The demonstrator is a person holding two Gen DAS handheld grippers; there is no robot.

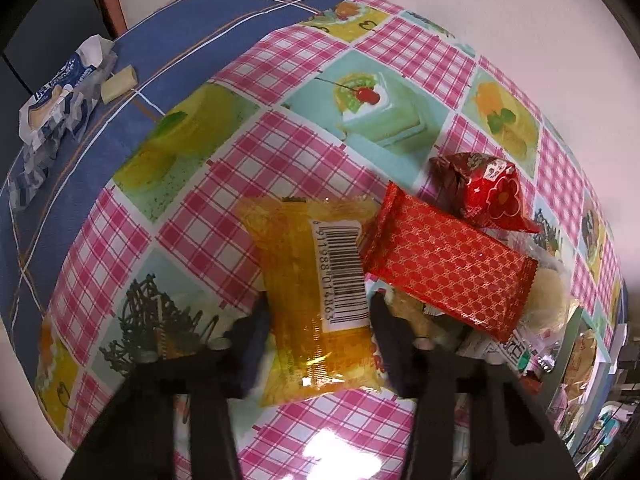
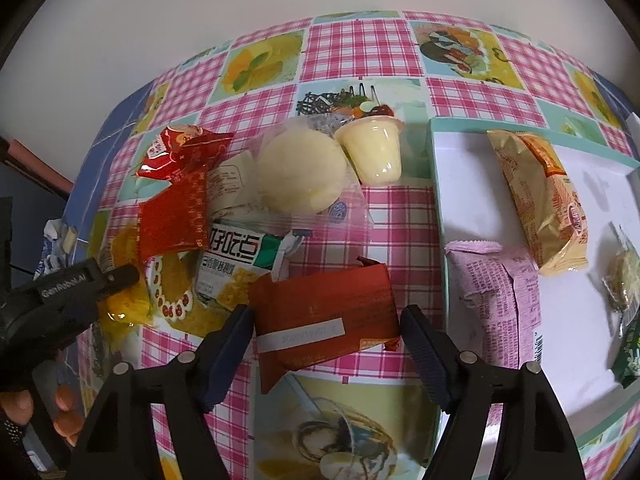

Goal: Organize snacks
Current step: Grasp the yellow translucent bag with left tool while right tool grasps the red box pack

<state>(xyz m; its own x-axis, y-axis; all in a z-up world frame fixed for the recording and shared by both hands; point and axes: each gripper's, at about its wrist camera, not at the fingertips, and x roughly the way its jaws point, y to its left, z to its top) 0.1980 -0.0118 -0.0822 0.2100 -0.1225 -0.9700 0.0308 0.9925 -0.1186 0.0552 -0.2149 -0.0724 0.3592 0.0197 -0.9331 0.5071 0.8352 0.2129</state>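
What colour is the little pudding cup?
Pale yellow pudding cup, seen best in the right wrist view.

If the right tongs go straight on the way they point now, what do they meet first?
Most likely the dark red packet: it lies on the tablecloth between the open right tongs. Depth is hard to judge here.

Bare surface (image 2: 360,52) lies open far behind the snack pile (image 2: 256,200); the white tray (image 2: 452,200) (its raised rim) walls off the right, with packets crowding the left.
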